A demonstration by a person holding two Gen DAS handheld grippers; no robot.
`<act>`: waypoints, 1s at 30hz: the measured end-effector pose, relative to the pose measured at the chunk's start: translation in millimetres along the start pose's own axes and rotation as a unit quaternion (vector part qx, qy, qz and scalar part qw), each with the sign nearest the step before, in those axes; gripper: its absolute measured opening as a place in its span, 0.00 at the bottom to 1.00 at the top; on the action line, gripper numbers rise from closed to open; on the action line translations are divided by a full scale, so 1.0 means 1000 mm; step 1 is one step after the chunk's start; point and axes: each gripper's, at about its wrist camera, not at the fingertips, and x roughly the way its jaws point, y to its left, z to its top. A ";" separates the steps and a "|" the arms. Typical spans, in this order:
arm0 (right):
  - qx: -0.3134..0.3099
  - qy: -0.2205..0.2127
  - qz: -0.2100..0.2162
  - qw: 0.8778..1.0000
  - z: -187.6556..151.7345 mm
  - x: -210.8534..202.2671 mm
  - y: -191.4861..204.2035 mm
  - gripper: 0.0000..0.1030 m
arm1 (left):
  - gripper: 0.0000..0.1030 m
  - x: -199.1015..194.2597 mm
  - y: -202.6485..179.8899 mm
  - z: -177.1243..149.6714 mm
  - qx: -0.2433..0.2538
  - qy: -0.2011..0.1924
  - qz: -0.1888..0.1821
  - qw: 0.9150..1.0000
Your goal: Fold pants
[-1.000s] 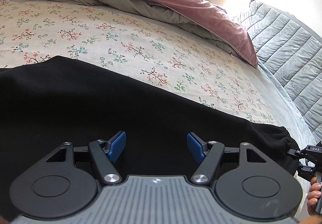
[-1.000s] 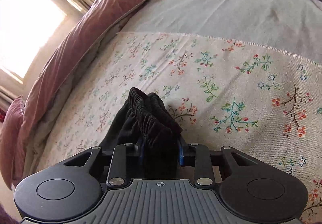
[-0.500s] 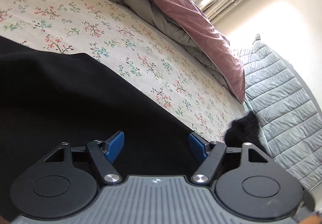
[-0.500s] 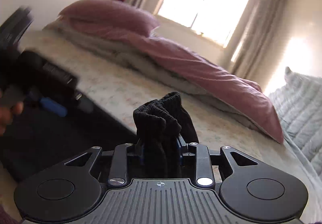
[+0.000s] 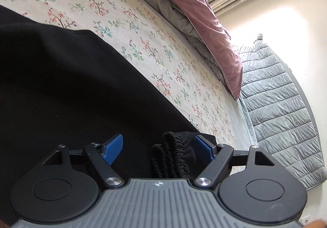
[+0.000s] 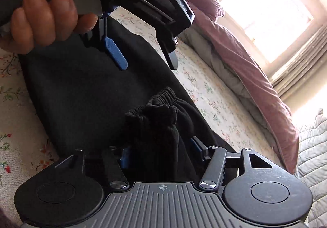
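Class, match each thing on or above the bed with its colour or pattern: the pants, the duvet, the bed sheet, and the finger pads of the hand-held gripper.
Things:
1. pants
2. duvet
3. bed sheet
4. finger pads of the hand-held gripper

Colours:
A. blue
B. black
C. pale with small flowers
D. mauve pink

Pairs: 1-B, 2-D, 3-C, 4-A
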 end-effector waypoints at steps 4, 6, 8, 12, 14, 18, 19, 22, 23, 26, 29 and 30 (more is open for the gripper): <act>0.040 -0.002 0.016 0.999 0.013 -0.001 -0.001 0.19 | 0.93 0.007 -0.002 -0.007 -0.022 0.040 -0.037 0.998; 0.049 -0.016 0.002 0.999 0.020 -0.005 0.001 0.17 | 0.97 0.009 -0.006 -0.010 -0.014 0.045 -0.042 0.998; 0.050 -0.029 -0.010 0.998 0.025 -0.009 0.004 0.17 | 1.00 0.013 -0.008 -0.010 -0.005 0.043 -0.042 0.998; 0.019 -0.038 -0.019 0.999 0.031 -0.013 0.022 0.17 | 0.98 0.018 -0.003 -0.006 -0.027 0.041 -0.058 0.997; 0.005 -0.038 -0.028 0.999 0.033 -0.012 0.031 0.17 | 0.71 0.013 -0.006 -0.004 -0.006 0.019 -0.040 0.999; 0.006 -0.048 -0.044 0.998 0.041 -0.010 0.036 0.17 | 0.47 0.006 -0.001 0.000 0.006 0.007 -0.036 0.999; 0.010 -0.050 -0.045 0.998 0.044 -0.010 0.036 0.17 | 0.46 0.004 -0.001 0.001 0.006 0.003 -0.038 0.999; 0.013 -0.056 -0.050 0.997 0.049 -0.006 0.036 0.17 | 0.43 -0.006 -0.003 0.004 0.018 -0.013 -0.039 0.999; 0.013 -0.059 -0.051 0.997 0.046 -0.012 0.036 0.17 | 0.42 -0.009 -0.003 0.004 0.022 -0.020 -0.038 0.999; 0.015 -0.070 -0.050 0.996 0.059 -0.010 0.045 0.17 | 0.40 -0.020 -0.004 0.007 0.037 -0.044 -0.038 0.998; 0.019 -0.083 -0.039 0.996 0.074 -0.012 0.049 0.17 | 0.40 -0.033 0.003 0.012 0.042 -0.071 -0.034 0.996; 0.021 -0.087 -0.031 0.996 0.075 -0.011 0.050 0.17 | 0.40 -0.038 0.009 0.014 0.037 -0.077 -0.029 0.996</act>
